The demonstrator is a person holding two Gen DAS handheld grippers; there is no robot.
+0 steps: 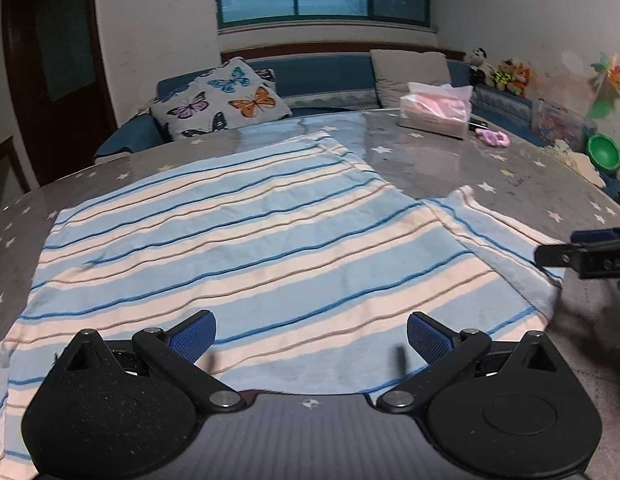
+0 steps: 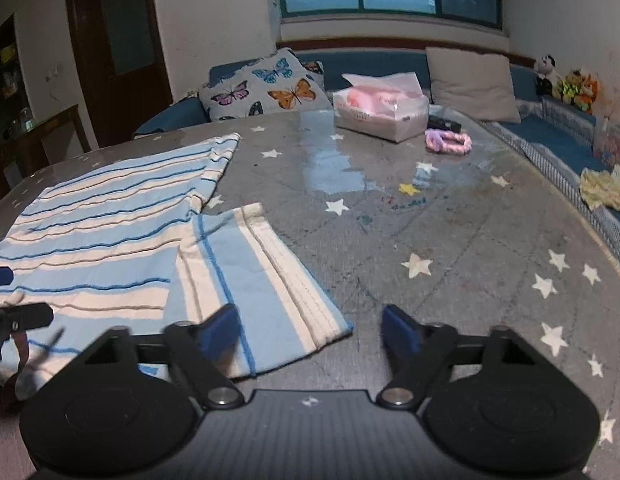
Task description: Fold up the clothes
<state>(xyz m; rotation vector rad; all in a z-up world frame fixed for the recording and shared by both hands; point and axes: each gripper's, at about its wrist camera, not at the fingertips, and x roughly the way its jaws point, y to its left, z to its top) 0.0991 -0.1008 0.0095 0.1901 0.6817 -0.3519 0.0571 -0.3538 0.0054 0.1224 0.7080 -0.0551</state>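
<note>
The light-blue and cream striped knit shirt [image 1: 246, 240] lies flat on the grey star-patterned table cover [image 1: 450, 160], body spread wide directly ahead of the left gripper [image 1: 310, 336]. That gripper's blue-padded fingers [image 1: 194, 336] stand apart above the near hem, with nothing between them. This stance suits a garment laid out for folding: the cloth is flattened first so that a hem edge can be taken cleanly.

The short sleeve [image 2: 254, 280] extends from the body toward the right gripper [image 2: 310, 338], with its cuff edge just ahead of, and partly under, the left-hand finger [image 2: 222, 332]. The right gripper's jaws are also apart and clamp nothing; bare table cover shows between them. The sleeve lies outward, clear of the body, which leaves it free to be turned inward as a first fold.

Well beyond both grippers, at the far side of the table, sit a clear plastic tissue box with pink contents [image 2: 382, 112] and a pink-and-purple braided ring [image 2: 448, 142]. Both lie apart from the shirt and clear of the folding area.

In judgement, no fold is yet made.
</note>
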